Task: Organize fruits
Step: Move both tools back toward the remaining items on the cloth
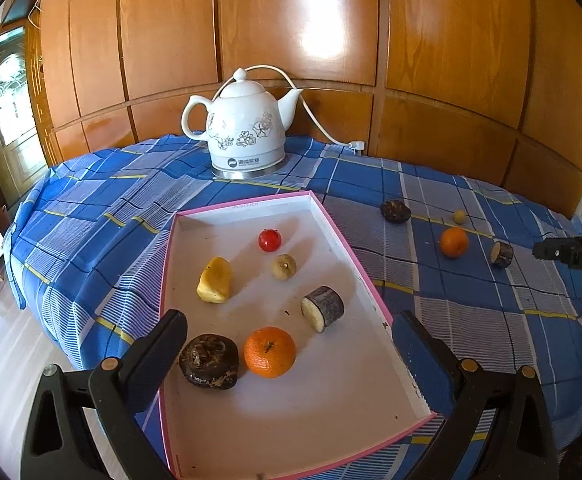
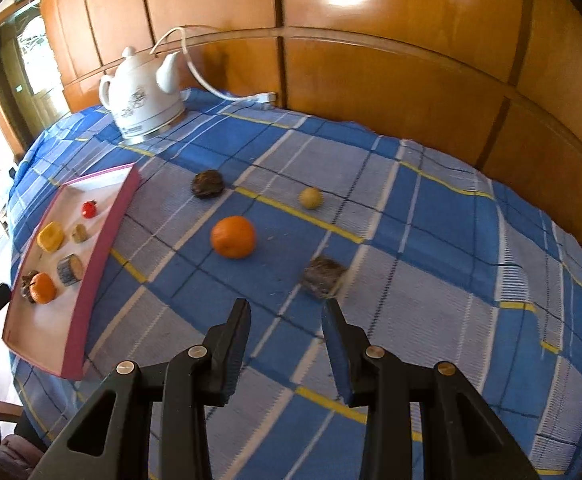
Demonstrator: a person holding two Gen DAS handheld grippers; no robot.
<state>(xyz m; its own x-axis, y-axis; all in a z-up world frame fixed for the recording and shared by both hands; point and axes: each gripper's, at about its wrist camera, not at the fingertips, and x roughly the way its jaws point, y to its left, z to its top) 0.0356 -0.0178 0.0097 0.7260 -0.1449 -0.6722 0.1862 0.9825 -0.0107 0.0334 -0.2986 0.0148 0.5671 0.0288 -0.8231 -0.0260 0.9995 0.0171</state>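
Ahead of your wide-open, empty left gripper (image 1: 289, 332) sits the pink-rimmed tray (image 1: 355, 256), six fruits inside, an orange (image 1: 269, 352) nearest its fingers. Your right gripper (image 2: 287, 312), parted and empty, faces four loose fruits: an orange (image 2: 233, 237) ahead-left, a dark cut piece (image 2: 323, 277) just beyond its right finger.
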